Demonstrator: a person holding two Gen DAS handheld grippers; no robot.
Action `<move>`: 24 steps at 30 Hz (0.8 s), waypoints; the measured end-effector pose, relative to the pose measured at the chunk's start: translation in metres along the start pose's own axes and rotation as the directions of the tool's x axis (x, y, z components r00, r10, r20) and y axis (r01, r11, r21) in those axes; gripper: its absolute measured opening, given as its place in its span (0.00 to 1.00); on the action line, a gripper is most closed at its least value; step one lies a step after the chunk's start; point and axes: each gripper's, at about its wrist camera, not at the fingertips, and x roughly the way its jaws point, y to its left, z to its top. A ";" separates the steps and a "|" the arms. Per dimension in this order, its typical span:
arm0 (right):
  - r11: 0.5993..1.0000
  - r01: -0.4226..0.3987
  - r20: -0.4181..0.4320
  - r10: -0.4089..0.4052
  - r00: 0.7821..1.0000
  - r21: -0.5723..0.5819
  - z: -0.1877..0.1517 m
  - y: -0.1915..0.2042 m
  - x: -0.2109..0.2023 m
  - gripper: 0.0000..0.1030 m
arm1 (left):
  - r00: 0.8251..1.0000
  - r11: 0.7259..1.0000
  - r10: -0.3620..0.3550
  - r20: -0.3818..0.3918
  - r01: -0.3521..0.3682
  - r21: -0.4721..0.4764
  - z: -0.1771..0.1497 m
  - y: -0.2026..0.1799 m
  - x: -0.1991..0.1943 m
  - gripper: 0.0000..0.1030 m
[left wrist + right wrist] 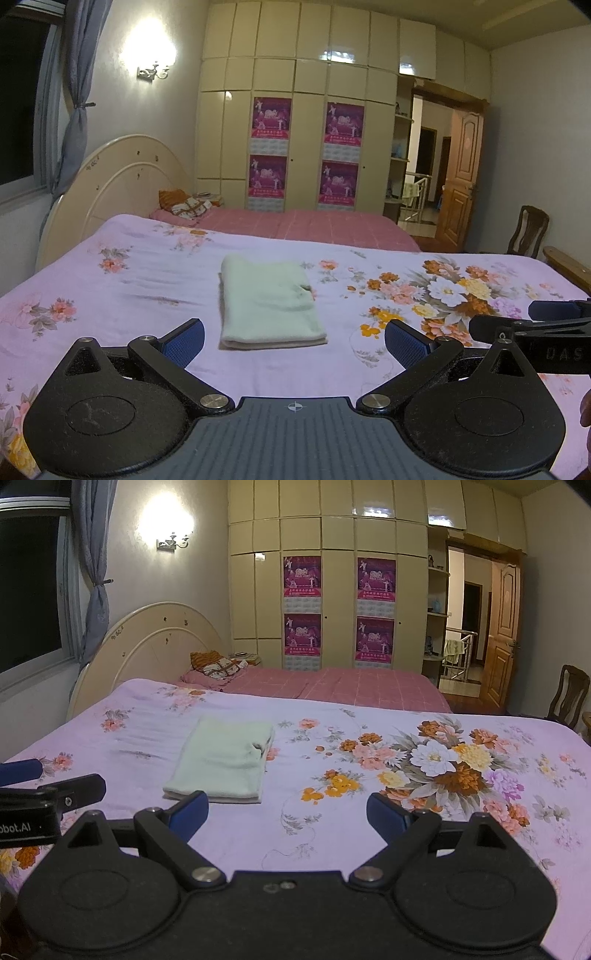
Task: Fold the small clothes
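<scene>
A pale green cloth [267, 301] lies folded into a neat rectangle on the lilac floral bed sheet [147, 280]. It also shows in the right wrist view [225, 757], left of centre. My left gripper [294, 341] is open and empty, just short of the cloth's near edge. My right gripper [288, 812] is open and empty, to the right of the cloth's near corner. Each gripper shows at the edge of the other's view: the right one [532, 325], the left one [48, 786].
A second bed with a pink checked cover [314, 225] and pillows [188, 206] lies behind. A cream headboard [122, 184] stands at left, a wardrobe [295, 129] at the back. A wooden chair [528, 230] and an open door [460, 177] are at right.
</scene>
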 end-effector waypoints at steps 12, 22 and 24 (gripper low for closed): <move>1.000 0.000 -0.001 -0.001 1.000 -0.003 -0.001 0.003 0.001 0.89 | 1.000 1.000 0.005 0.016 -0.005 0.009 0.002 0.002 0.000 1.00; 1.000 0.006 -0.005 -0.006 1.000 -0.001 -0.002 0.002 0.002 0.89 | 0.999 0.999 -0.031 0.040 0.029 0.033 0.000 -0.001 0.002 1.00; 1.000 0.006 -0.005 -0.006 1.000 -0.001 -0.001 0.003 0.003 0.89 | 0.999 0.999 -0.023 0.048 0.022 0.037 0.000 -0.005 0.003 1.00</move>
